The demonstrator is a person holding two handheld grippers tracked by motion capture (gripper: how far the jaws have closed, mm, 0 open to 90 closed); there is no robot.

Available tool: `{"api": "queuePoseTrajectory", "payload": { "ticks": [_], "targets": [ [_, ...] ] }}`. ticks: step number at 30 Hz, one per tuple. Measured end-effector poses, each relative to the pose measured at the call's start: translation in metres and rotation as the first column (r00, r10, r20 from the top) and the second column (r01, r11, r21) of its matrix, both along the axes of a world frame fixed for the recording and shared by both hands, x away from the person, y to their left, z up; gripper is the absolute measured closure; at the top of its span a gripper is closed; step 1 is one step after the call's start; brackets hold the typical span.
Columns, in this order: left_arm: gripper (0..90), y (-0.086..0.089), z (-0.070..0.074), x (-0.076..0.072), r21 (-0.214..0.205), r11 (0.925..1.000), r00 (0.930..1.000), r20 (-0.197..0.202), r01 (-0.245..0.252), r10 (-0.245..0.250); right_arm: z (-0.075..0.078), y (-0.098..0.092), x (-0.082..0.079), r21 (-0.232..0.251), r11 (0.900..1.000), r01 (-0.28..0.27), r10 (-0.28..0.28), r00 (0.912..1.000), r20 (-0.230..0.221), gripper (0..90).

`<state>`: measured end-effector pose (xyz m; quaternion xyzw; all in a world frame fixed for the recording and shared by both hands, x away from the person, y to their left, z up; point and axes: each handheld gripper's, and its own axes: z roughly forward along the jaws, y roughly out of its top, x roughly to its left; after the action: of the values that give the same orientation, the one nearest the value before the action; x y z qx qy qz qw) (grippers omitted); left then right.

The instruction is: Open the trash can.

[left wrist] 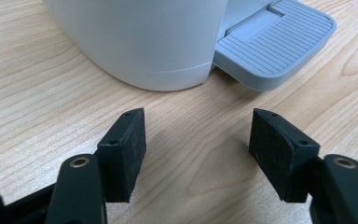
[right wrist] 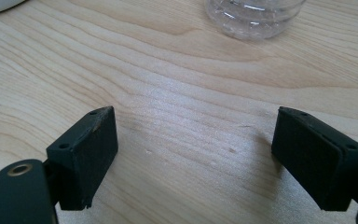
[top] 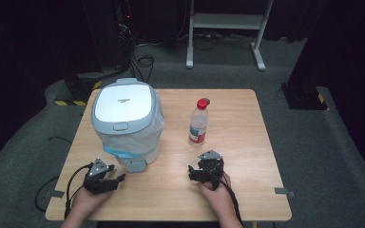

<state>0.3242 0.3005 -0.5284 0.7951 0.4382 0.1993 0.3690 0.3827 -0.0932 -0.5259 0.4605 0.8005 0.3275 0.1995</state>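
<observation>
With both jaws standing apart and empty, the left gripper (top: 119,179) should press squarely on the grey ribbed pedal (left wrist: 275,46) of the white lidded plastic bin (top: 126,118), while the right gripper (top: 190,172) reaches the clear red-capped bottle (top: 198,121) standing just ahead.

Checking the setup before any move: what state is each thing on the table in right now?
Pedal bin: upright, lid shut, liner bag fitted.
Foot pedal: not pressed, nothing on it.
Water bottle: upright, red cap on, apart from the bin.
Left claw: open, nothing between its jaws, facing the pedal.
Right claw: open, nothing between its jaws, facing the bottle.
</observation>
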Motion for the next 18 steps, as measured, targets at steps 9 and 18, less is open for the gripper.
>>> {"api": "queuePoseTrajectory", "payload": {
  "ticks": [9, 18],
  "targets": [
    [36.2, -0.0004, -0.0001, 0.0005, -0.003, 1.0000, 1.0000, -0.001, 0.004, -0.004, 0.0000, 0.0000, 0.0000, 0.000, 1.0000, 0.000, 0.000, 1.0000, 0.000, 14.1],
    [35.8, -0.0003, -0.0002, -0.0002, -0.002, 0.9999, 0.9999, 0.001, 0.011, -0.011, 0.0000, 0.0000, 0.0000, 0.000, 1.0000, 0.002, -0.002, 1.0000, -0.001, 13.7]
  ]
}}
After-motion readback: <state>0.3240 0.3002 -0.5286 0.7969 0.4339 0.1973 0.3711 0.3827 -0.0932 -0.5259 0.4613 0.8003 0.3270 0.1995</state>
